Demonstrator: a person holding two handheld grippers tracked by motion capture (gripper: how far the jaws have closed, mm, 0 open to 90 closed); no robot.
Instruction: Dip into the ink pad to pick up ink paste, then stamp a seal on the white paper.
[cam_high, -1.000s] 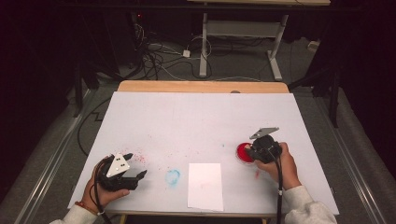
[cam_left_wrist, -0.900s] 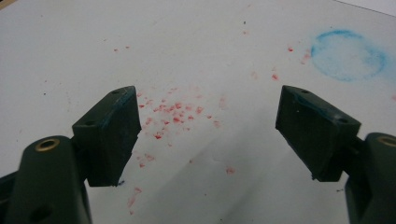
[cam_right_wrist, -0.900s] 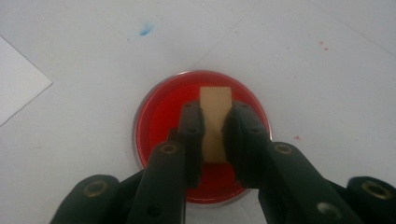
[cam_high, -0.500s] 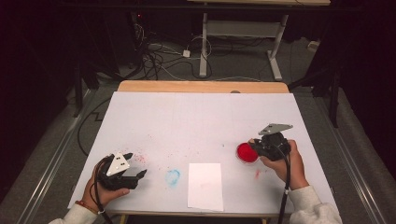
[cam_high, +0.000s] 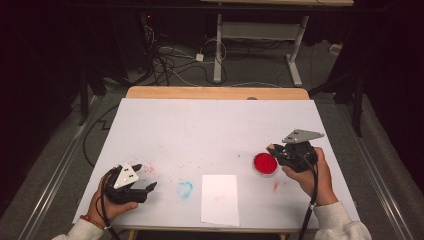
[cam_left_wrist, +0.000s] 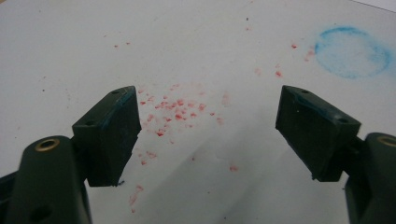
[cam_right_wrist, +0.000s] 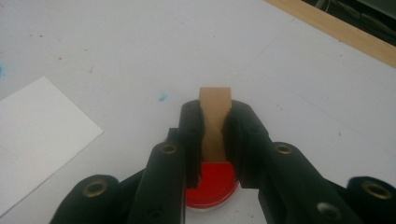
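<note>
While the right gripper (cam_right_wrist: 214, 135) held a small wooden stamp block (cam_right_wrist: 215, 114) over the red ink pad (cam_high: 264, 164), status was:
Right jaws: closed tight on the block, pad just below.
Left gripper (cam_high: 142, 187): jaws wide apart, empty, resting on the worktop (cam_high: 215, 125) over red specks.
Done: block picked up; inking probably in hand.
Left: stamping the white paper (cam_high: 220, 199), which looked nearly blank.
Old marks: blue ring (cam_high: 184, 189) beside the paper.

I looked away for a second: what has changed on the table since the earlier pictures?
The right gripper, shut on a wooden stamp block, drew back to the right off the red ink pad, which now lies uncovered. The left gripper stayed open and at rest; the white paper and blue smudge did not move.
</note>
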